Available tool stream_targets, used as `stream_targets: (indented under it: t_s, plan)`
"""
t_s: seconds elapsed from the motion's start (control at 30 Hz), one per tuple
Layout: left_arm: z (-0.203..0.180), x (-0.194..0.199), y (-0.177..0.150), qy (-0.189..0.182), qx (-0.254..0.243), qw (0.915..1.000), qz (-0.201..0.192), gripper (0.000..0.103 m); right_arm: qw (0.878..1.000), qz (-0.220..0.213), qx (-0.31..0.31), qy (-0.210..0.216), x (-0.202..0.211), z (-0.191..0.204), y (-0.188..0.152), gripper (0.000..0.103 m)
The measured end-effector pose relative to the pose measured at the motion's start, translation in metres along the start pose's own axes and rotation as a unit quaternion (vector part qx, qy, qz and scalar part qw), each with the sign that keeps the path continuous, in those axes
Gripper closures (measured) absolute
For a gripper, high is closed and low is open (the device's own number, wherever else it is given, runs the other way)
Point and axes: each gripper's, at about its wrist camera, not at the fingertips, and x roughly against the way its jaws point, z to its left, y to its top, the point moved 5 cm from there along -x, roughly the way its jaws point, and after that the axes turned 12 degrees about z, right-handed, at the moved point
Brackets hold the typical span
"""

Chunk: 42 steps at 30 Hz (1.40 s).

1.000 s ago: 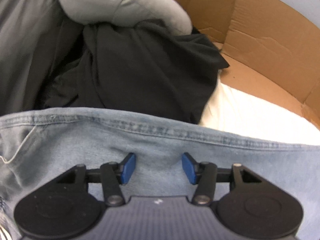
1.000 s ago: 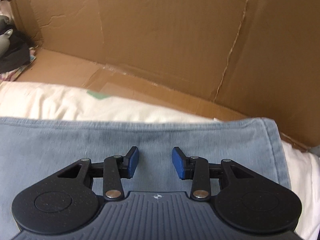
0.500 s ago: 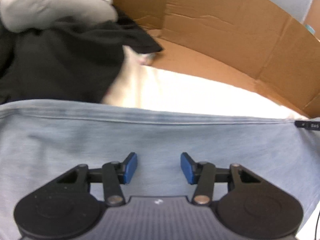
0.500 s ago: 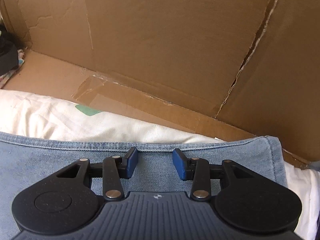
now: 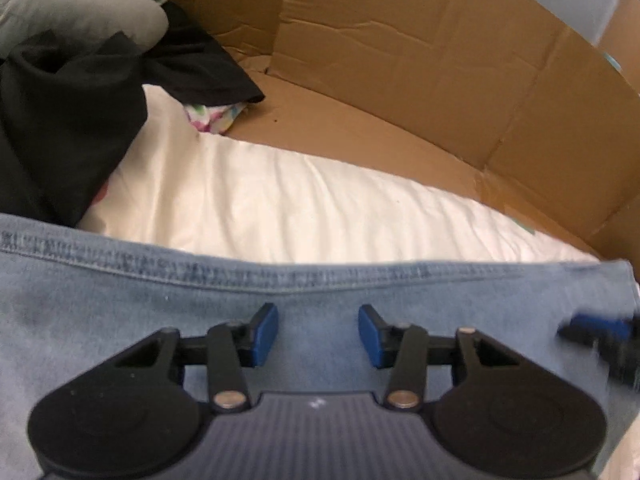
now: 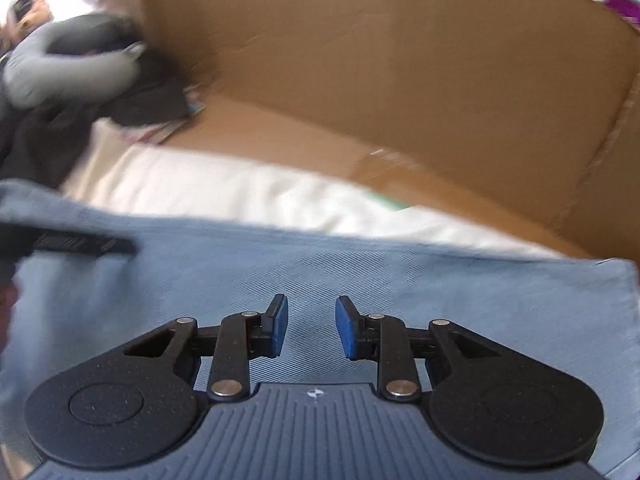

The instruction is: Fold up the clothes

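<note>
From the left wrist view, the left gripper (image 5: pixel 318 334) hovers over the light-blue denim garment (image 5: pixel 120 312), its blue pads apart and nothing between them; the denim lies flat across the white bedding (image 5: pixel 300 208), its stitched far edge running straight across just ahead of the fingertips, with a pile of dark clothes (image 5: pixel 60 120) to the left and a cardboard wall (image 5: pixel 440 60) behind. The right gripper (image 5: pixel 596 330) shows as a blur at the denim's right end. From the right wrist view, the right gripper (image 6: pixel 311 326) also stands with its pads parted and empty above the same denim garment (image 6: pixel 480 312), whose right-hand edge lies close by; the picture is smeared, so whether the cloth is single or already doubled I cannot tell. Denim of this kind is likely heavyish and fairly stiff for cloth, not slippery, and holds a crease; the thick stitched edge or a corner looks the surest place to pinch, one gripper toward each end.
</note>
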Motion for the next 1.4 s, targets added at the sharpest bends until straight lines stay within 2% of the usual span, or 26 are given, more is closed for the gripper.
stream_targets:
  t_s: [0.1, 0.27, 0.33, 0.4, 0.47, 0.63, 0.7, 0.87, 0.93, 1.03, 1.13, 1.3, 1.4]
  plan:
    - [-0.002, -0.002, 0.002, 0.005, 0.001, 1.0000, -0.003, 0.055, 1.000, 0.020, 0.000, -0.014, -0.019, 0.014, -0.002, 0.070]
    - [-0.006, -0.002, 0.005, 0.017, -0.001, 0.9998, -0.007, 0.055, 0.999, 0.016, -0.014, -0.050, -0.032, 0.018, 0.009, 0.070]
    - [-0.002, 0.007, 0.003, 0.023, 0.006, 0.9997, -0.011, 0.072, 0.998, 0.018, -0.009, -0.063, -0.036, 0.020, 0.017, 0.070]
    - [0.007, 0.026, -0.002, 0.020, 0.014, 0.9996, -0.016, 0.071, 0.997, 0.019, -0.001, -0.070, -0.041, 0.020, 0.025, 0.068]
    - [0.022, 0.048, -0.009, 0.031, 0.006, 0.9990, -0.032, 0.071, 0.997, 0.017, -0.002, -0.070, -0.043, 0.017, 0.031, 0.067]
    - [0.091, 0.096, -0.033, 0.086, 0.019, 0.9948, -0.051, 0.070, 0.997, 0.016, -0.006, -0.074, -0.048, 0.012, 0.044, 0.064]
    - [0.119, 0.111, -0.042, 0.113, 0.022, 0.9911, -0.066, 0.066, 0.997, 0.025, -0.007, -0.077, -0.050, 0.011, 0.052, 0.063]
    - [0.152, 0.131, -0.065, 0.114, 0.047, 0.9906, -0.059, 0.066, 0.997, 0.042, -0.026, -0.057, -0.043, 0.006, 0.060, 0.064]
    - [0.165, 0.139, -0.074, 0.114, 0.057, 0.9902, -0.056, 0.066, 0.997, 0.025, -0.018, -0.065, -0.027, 0.004, 0.055, 0.064]
    - [0.185, 0.151, -0.088, 0.114, 0.072, 0.9895, -0.051, 0.066, 0.999, 0.009, -0.024, -0.044, -0.001, 0.009, 0.034, 0.064]
    - [0.177, 0.147, -0.104, 0.095, 0.069, 0.9924, -0.037, 0.066, 1.000, -0.003, -0.018, -0.023, 0.022, 0.020, 0.001, 0.063]
    - [0.167, 0.120, -0.126, 0.090, 0.051, 0.9946, -0.002, 0.066, 1.000, -0.001, 0.008, -0.004, 0.040, 0.046, -0.052, 0.063]
    - [0.176, 0.108, -0.131, 0.085, 0.058, 0.9947, 0.003, 0.064, 1.000, 0.016, 0.009, -0.003, 0.042, 0.054, -0.077, 0.063]
